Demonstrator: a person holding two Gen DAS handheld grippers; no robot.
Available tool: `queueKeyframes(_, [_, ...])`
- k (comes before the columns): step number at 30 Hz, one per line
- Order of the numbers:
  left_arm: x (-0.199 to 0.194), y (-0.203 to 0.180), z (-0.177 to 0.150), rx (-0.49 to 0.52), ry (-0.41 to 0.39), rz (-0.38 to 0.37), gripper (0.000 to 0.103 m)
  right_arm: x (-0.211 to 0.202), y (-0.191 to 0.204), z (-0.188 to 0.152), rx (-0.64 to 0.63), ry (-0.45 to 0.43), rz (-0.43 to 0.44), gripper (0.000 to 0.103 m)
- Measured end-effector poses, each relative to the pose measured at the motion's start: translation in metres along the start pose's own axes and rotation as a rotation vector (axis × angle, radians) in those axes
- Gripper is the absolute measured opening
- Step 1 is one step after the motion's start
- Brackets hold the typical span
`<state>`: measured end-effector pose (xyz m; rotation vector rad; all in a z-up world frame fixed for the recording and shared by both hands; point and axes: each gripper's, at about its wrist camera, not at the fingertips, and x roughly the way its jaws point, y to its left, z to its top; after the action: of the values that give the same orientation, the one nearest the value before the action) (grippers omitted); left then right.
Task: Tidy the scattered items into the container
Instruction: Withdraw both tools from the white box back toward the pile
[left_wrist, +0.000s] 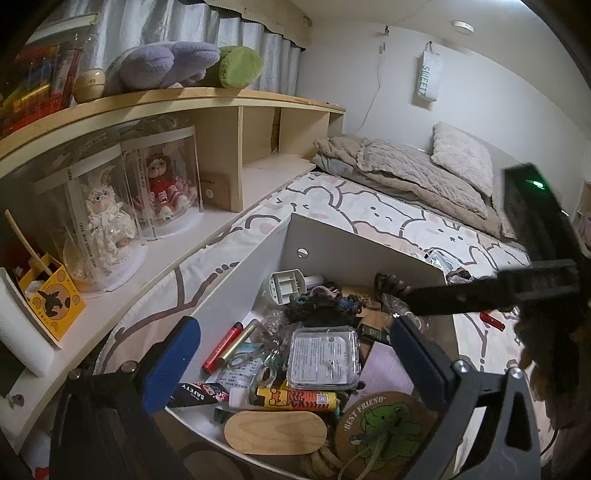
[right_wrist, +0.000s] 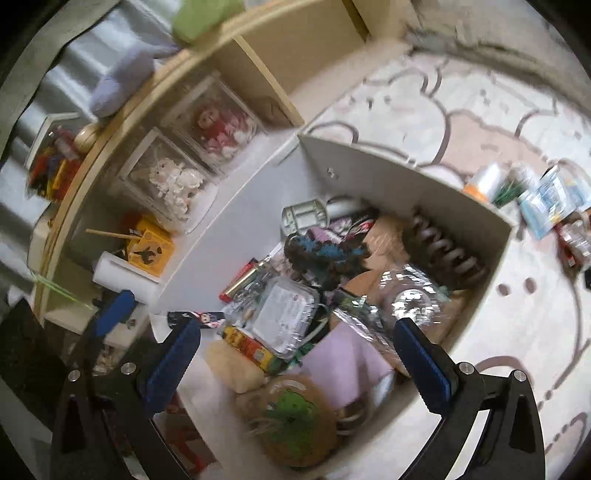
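Both sets of tongs, left (left_wrist: 291, 354) and right (right_wrist: 295, 350), hang wide and empty over the crammed white container (right_wrist: 406, 162); stray packets (right_wrist: 546, 203) beyond the right tongs risk being missed or spilling out.

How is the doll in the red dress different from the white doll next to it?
The red doll wears a red dress and hat; the white doll is dressed all in cream-white lace. The red doll stands farther back along the shelf, the white doll nearer. Both stand upright in matching clear cases.
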<state>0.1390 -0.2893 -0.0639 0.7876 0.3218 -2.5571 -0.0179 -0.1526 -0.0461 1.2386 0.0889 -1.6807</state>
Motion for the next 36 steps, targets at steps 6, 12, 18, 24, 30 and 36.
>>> queueKeyframes(6, [-0.008, -0.006, 0.002, 0.008, -0.011, -0.002, 0.103, -0.034, 0.009, -0.019, -0.071, -0.148, -0.072, 0.103])
queueKeyframes(12, [-0.016, -0.011, 0.002, 0.001, -0.021, -0.010, 0.103, -0.064, 0.017, -0.039, -0.137, -0.298, -0.144, 0.103])
queueKeyframes(18, [-0.026, -0.018, 0.001, -0.001, -0.030, -0.014, 0.103, -0.088, 0.018, -0.057, -0.165, -0.405, -0.191, 0.103])
queueKeyframes(24, [-0.035, -0.026, -0.001, -0.001, -0.045, -0.021, 0.103, -0.104, 0.013, -0.073, -0.171, -0.470, -0.227, 0.103])
queueKeyframes(30, [-0.044, -0.036, -0.006, 0.007, -0.053, -0.037, 0.103, -0.120, 0.010, -0.089, -0.189, -0.528, -0.294, 0.103])
queueKeyframes(36, [-0.051, -0.045, -0.010, 0.019, -0.056, -0.050, 0.103, -0.132, 0.007, -0.104, -0.177, -0.562, -0.319, 0.103])
